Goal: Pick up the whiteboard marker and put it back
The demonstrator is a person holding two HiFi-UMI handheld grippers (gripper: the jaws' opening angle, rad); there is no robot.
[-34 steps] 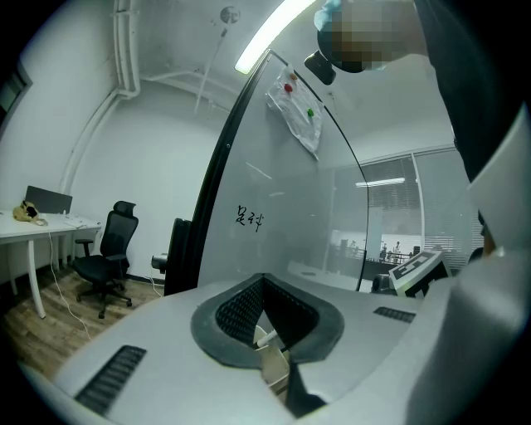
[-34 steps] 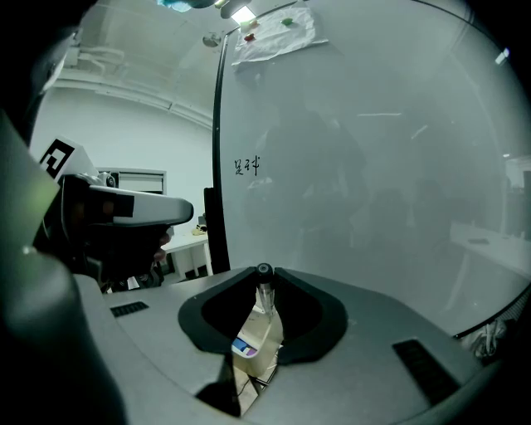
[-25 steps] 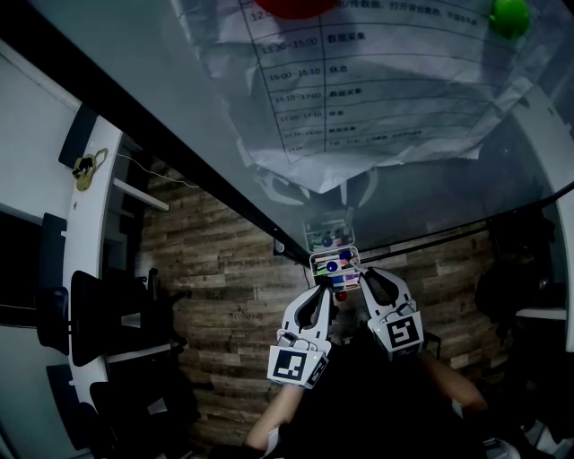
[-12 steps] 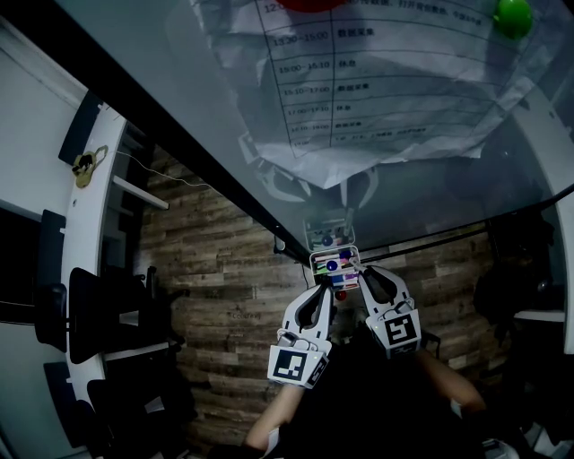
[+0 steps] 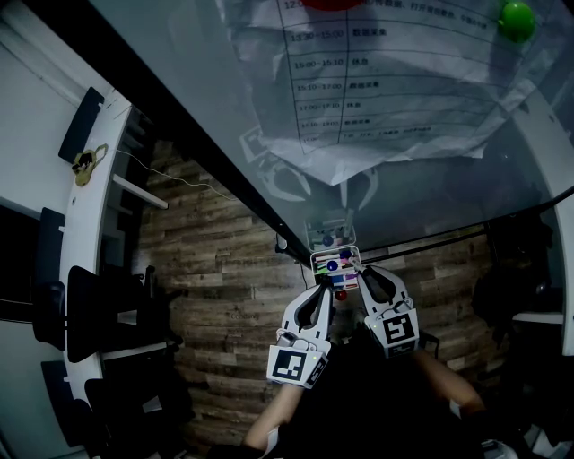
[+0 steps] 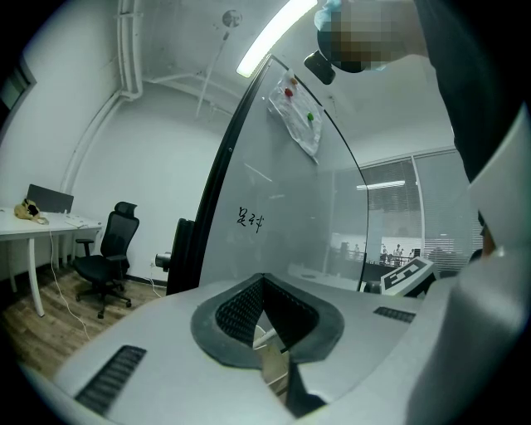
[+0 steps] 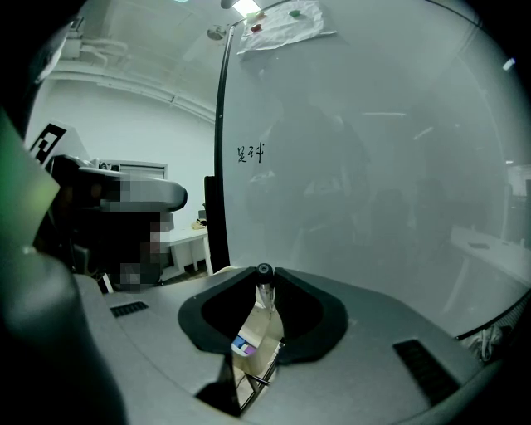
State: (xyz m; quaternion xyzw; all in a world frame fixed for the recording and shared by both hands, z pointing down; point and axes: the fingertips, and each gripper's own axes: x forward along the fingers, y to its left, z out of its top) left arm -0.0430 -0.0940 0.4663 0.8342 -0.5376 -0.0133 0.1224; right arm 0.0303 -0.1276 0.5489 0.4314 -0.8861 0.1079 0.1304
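Right claw (image 7: 264,280) still pinches the whiteboard marker (image 7: 264,271), unmoved.

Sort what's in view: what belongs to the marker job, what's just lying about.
Job: black-capped white whiteboard marker, right tool gripping it, small white-rimmed pen tray, glass whiteboard.
Lying about: printed paper schedule, round green magnet, black office chair, white desk.

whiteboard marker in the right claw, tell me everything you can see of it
The slim whiteboard marker has a pale barrel and a round black end. The right claw is shut on it. It lies lengthwise in the dark-lined claw, black end poking past the tips toward the grey glass board.
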